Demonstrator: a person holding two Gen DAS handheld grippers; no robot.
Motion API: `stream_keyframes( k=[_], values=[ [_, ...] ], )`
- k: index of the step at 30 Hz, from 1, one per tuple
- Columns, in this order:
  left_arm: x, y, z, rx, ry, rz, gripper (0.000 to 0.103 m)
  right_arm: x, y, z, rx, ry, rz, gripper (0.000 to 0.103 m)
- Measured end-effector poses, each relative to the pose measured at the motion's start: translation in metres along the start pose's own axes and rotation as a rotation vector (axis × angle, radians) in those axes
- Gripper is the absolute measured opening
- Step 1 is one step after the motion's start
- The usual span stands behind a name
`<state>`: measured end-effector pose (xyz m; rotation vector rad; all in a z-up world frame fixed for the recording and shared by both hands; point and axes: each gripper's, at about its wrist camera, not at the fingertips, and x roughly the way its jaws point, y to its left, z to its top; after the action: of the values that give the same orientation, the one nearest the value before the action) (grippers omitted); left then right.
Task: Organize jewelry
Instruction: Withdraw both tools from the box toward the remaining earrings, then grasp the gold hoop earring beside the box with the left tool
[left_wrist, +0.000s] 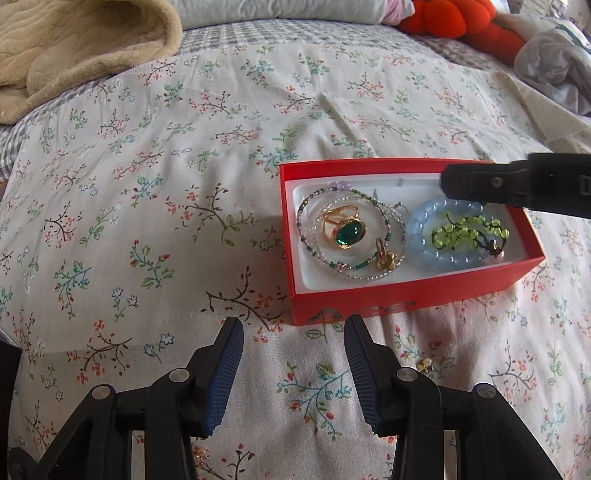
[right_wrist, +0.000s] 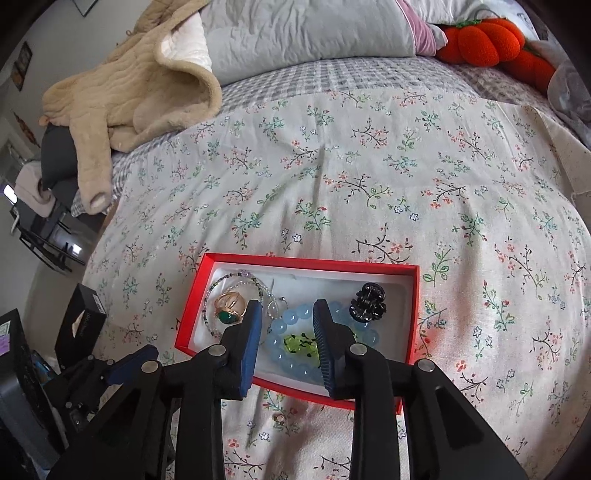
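Observation:
A red jewelry box (left_wrist: 369, 302) (right_wrist: 410, 317) with a white lining lies on the floral bedspread. It holds a gold ring with a green stone (left_wrist: 345, 229) (right_wrist: 229, 308), thin beaded bracelets (left_wrist: 314, 206), gold earrings (left_wrist: 384, 256), a blue bead bracelet (left_wrist: 424, 243) (right_wrist: 295, 314), a green bead piece (left_wrist: 465, 230) (right_wrist: 299, 345) and a black hair claw (right_wrist: 367, 301). My left gripper (left_wrist: 293, 328) is open and empty, just before the box's near wall. My right gripper (right_wrist: 286, 306) is open and empty above the blue bracelet; it shows in the left wrist view (left_wrist: 517, 184).
A small pearl earring (left_wrist: 424, 365) (right_wrist: 279, 418) lies on the bedspread in front of the box. A beige blanket (right_wrist: 129, 88), grey pillows (right_wrist: 303, 29) and orange plush pumpkins (right_wrist: 487, 37) lie at the far end. A black box (right_wrist: 81, 317) sits at the bed's left edge.

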<state>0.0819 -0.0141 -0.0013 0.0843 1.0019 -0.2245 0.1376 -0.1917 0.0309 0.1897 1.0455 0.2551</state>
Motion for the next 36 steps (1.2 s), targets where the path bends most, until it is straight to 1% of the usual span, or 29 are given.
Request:
stream_keyframes(
  k=[4,6,8,9,14,23,24,26,28,31,36],
  values=[
    [-0.002,0.001,-0.003,-0.002,0.003,-0.004,0.049,-0.012,0.000,-0.009,-0.022,-0.003,-0.001,0.032],
    [-0.002,0.001,-0.004,-0.002,0.005,-0.004,0.049,-0.018,0.000,-0.014,-0.037,-0.008,-0.012,0.038],
    [-0.002,0.002,-0.006,0.000,0.010,-0.005,0.049,-0.022,0.001,-0.020,-0.060,-0.018,-0.028,0.050],
    [-0.002,0.002,-0.007,0.002,0.012,-0.004,0.049,-0.025,0.001,-0.023,-0.071,-0.020,-0.031,0.051],
    [-0.003,0.002,-0.014,0.017,0.017,0.003,0.055,-0.032,0.001,-0.038,-0.114,-0.012,-0.038,0.051],
    [0.008,-0.006,-0.028,0.070,0.058,0.019,0.055,-0.032,-0.012,-0.068,-0.156,0.029,-0.073,0.051],
    [0.009,-0.008,-0.029,0.077,0.059,0.010,0.056,-0.031,-0.015,-0.071,-0.158,0.036,-0.079,0.051],
    [0.011,-0.011,-0.032,0.083,0.053,-0.017,0.066,-0.030,-0.020,-0.075,-0.160,0.047,-0.088,0.051],
    [0.011,-0.016,-0.037,0.086,0.031,-0.074,0.069,-0.029,-0.024,-0.078,-0.160,0.053,-0.094,0.051],
    [0.015,-0.024,-0.044,0.114,0.010,-0.167,0.069,-0.029,-0.029,-0.081,-0.159,0.057,-0.099,0.052],
    [0.017,-0.038,-0.049,0.176,-0.017,-0.219,0.069,-0.028,-0.035,-0.082,-0.156,0.067,-0.117,0.052]
  ],
)
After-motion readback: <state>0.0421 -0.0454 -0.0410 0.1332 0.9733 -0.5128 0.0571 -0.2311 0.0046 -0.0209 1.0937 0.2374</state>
